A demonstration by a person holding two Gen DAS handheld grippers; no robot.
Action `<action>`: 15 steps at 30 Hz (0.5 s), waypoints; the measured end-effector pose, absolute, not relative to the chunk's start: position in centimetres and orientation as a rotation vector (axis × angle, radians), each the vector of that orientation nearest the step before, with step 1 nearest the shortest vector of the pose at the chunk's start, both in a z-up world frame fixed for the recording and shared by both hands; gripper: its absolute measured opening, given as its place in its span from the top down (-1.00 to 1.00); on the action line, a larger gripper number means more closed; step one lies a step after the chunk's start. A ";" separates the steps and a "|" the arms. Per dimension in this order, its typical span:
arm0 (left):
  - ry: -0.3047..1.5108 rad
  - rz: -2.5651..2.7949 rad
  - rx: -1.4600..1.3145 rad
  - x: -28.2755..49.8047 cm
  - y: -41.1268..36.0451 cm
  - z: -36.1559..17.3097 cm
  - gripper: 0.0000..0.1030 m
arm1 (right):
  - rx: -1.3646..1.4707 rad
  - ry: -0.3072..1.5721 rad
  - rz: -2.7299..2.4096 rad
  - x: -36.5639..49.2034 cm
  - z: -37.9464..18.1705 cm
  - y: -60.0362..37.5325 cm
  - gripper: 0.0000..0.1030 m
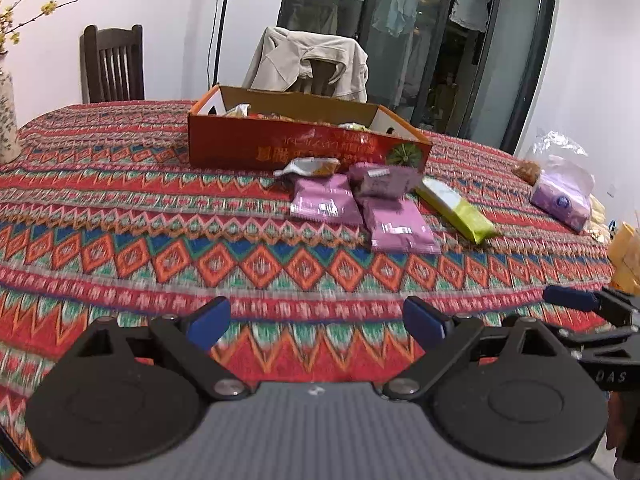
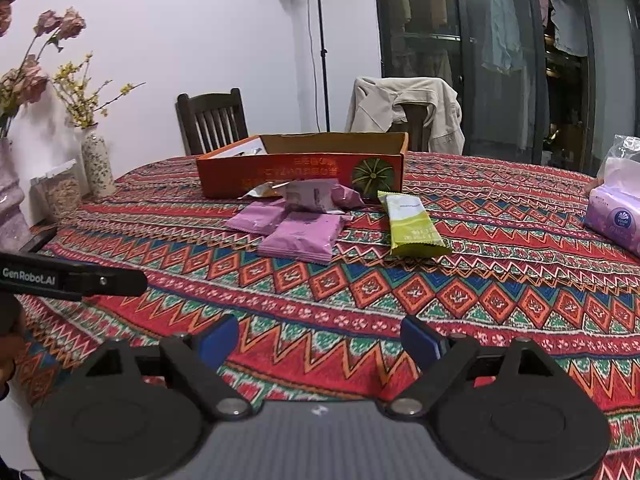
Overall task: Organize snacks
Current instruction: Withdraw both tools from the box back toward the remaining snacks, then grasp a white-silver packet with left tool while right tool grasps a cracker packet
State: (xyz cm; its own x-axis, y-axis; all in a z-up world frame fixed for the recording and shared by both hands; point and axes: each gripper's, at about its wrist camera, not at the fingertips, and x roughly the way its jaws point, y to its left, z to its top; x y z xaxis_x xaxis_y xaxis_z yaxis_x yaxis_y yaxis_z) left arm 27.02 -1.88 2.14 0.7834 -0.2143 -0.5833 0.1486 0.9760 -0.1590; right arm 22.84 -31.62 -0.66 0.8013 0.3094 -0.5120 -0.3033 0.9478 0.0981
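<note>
A red zigzag-patterned tablecloth [image 2: 480,300] bears an open orange cardboard box [image 2: 280,172] with snacks inside; before it lie three pink foil snack packets [image 2: 298,236] and, just right, a green wrapped bar [image 2: 412,222]; left gripper [image 1: 316,320] and right gripper [image 2: 320,340] hover wide open, empty.

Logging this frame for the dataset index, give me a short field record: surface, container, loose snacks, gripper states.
surface: table with red zigzag-patterned cloth
container: open orange cardboard box, some packets inside, contents mostly hidden
loose snacks: three pink foil packets clustered in front of the box; long green-and-white packet beside them; silver-orange packet against the box wall
left gripper: open, nothing between its fingers, short of the snacks
right gripper: open, nothing between its fingers, short of the snacks
other: purple tissue pack near the table edge
</note>
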 end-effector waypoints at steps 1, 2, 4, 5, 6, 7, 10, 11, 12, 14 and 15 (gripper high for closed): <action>0.636 -0.203 -0.109 27.8 -1.8 2.3 -0.84 | 0.013 0.552 0.324 23.2 -0.6 -31.6 -0.70; 0.624 -0.211 -0.105 29.0 -1.7 2.6 -0.84 | 0.014 0.553 0.319 23.7 -0.6 -31.6 -0.70; 0.592 -0.207 -0.088 31.2 -1.7 3.1 -0.84 | 0.015 0.553 0.313 24.6 -0.5 -31.6 -0.70; 0.576 -0.211 -0.072 32.5 -1.7 3.3 -0.84 | 0.017 0.552 0.310 25.0 -0.4 -31.5 -0.70; 0.562 -0.222 -0.052 33.9 -1.9 3.4 -0.84 | 0.018 0.550 0.309 25.6 -0.3 -31.5 -0.70; 0.552 -0.240 -0.031 35.4 -2.2 3.5 -0.84 | 0.016 0.550 0.311 26.1 -0.1 -31.4 -0.70; 0.547 -0.301 0.038 39.8 -2.9 3.0 -0.84 | 0.000 0.535 0.318 28.1 0.5 -30.8 -0.70; 0.549 -0.309 0.052 40.8 -3.1 2.7 -0.84 | -0.003 0.529 0.321 28.9 0.7 -30.6 -0.70; 0.554 -0.326 0.063 42.2 -3.2 2.3 -0.84 | -0.002 0.524 0.323 29.7 0.9 -30.3 -0.70; 0.575 -0.346 0.068 44.3 -3.4 1.6 -0.84 | 0.012 0.525 0.332 31.5 0.9 -29.7 -0.70; 0.587 -0.354 0.072 45.3 -3.5 1.2 -0.84 | 0.022 0.526 0.338 32.6 0.9 -29.3 -0.70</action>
